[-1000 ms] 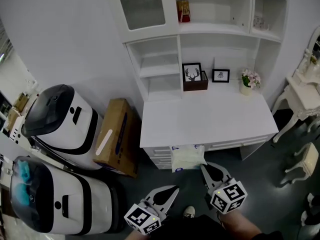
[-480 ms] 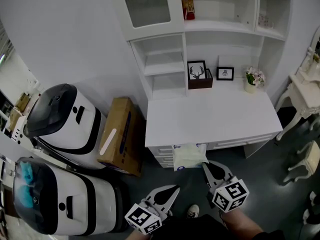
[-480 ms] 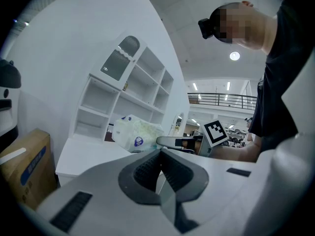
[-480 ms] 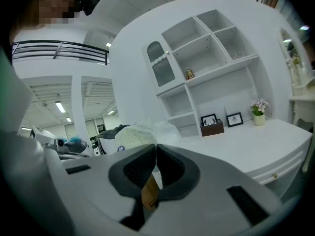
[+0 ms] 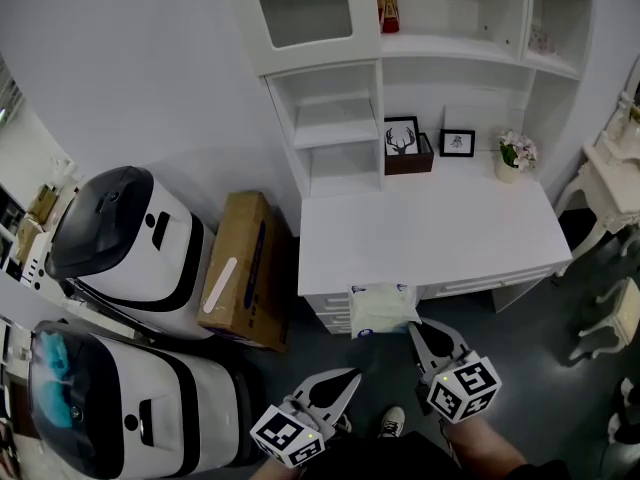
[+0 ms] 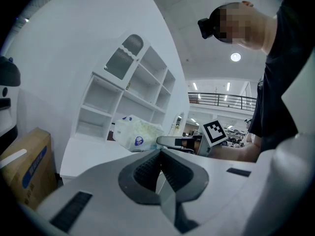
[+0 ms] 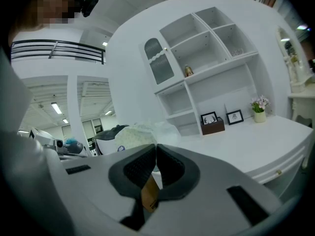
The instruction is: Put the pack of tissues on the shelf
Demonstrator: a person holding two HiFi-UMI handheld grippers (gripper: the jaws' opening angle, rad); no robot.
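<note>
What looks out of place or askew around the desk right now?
Only the brown cardboard box: it sits slanted beside the white desk, apparently leaning. The white plastic pack of tissues is clamped in the right hand-held gripper, not yet shelved.

I look down on a white desk (image 5: 430, 230) standing against the far wall. Along its far edge are a framed deer print (image 5: 401, 138) set against a dark brown box (image 5: 410, 166), a small framed picture (image 5: 458, 143) and, farther right, a pot of flowers (image 5: 515, 155). A small bottle (image 5: 387, 6) stands on the upper shelf (image 5: 460, 46). Left of the desk, a cardboard box (image 5: 240, 268) rests on the dark floor (image 5: 530, 368).
</note>
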